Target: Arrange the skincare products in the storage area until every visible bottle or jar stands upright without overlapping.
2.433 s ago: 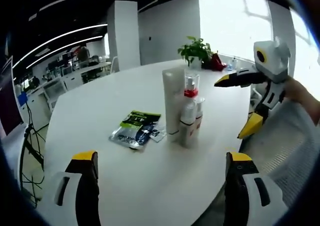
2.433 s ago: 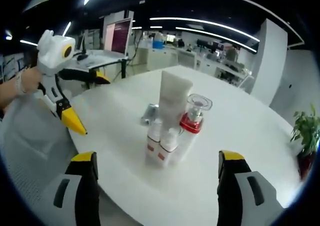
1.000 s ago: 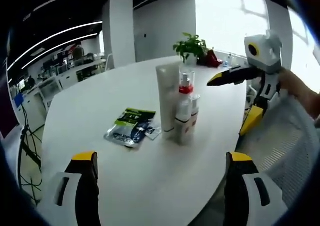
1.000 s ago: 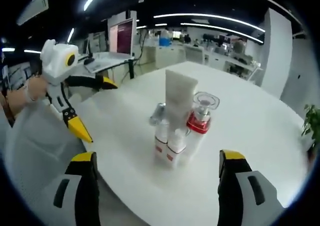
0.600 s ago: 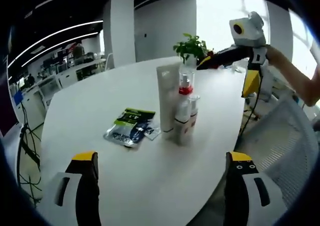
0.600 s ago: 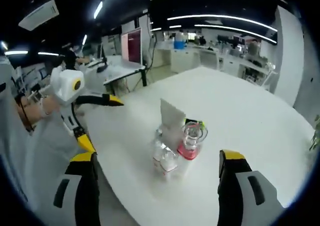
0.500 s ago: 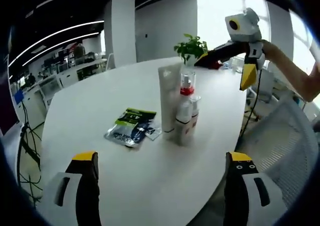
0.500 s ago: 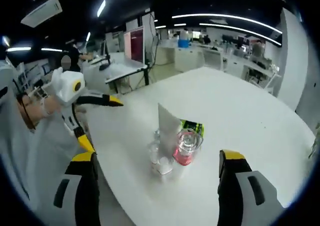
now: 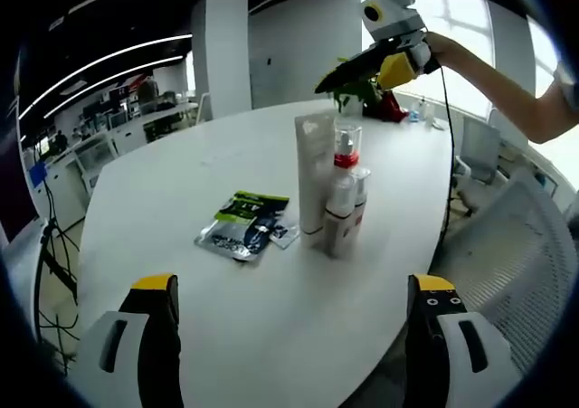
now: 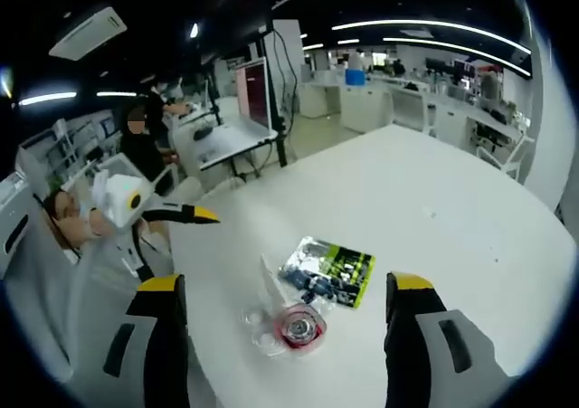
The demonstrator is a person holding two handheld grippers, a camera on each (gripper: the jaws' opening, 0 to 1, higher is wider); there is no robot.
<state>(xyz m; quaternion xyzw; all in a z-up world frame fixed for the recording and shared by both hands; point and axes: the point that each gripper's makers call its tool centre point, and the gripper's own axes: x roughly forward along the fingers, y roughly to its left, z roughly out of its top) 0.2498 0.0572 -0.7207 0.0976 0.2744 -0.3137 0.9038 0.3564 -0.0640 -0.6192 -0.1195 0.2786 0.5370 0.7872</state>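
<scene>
1. We cannot read the print on the green packet (image 9: 244, 224).
2. The tall tube (image 9: 314, 177) hides part of the pump bottle (image 9: 345, 159).
3. From above, the small bottles (image 10: 256, 322) blur together.

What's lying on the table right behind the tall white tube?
A green and black sachet pack lies flat on the white table, touching or nearly touching the tall white tube. The tube and small bottles cover its near edge.

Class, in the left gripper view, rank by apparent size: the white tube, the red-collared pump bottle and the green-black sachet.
1. white tube, tallest.
2. red-collared pump bottle.
3. green-black sachet, lying flat; its spread rivals the bottle's, so that order is unsure.
</scene>
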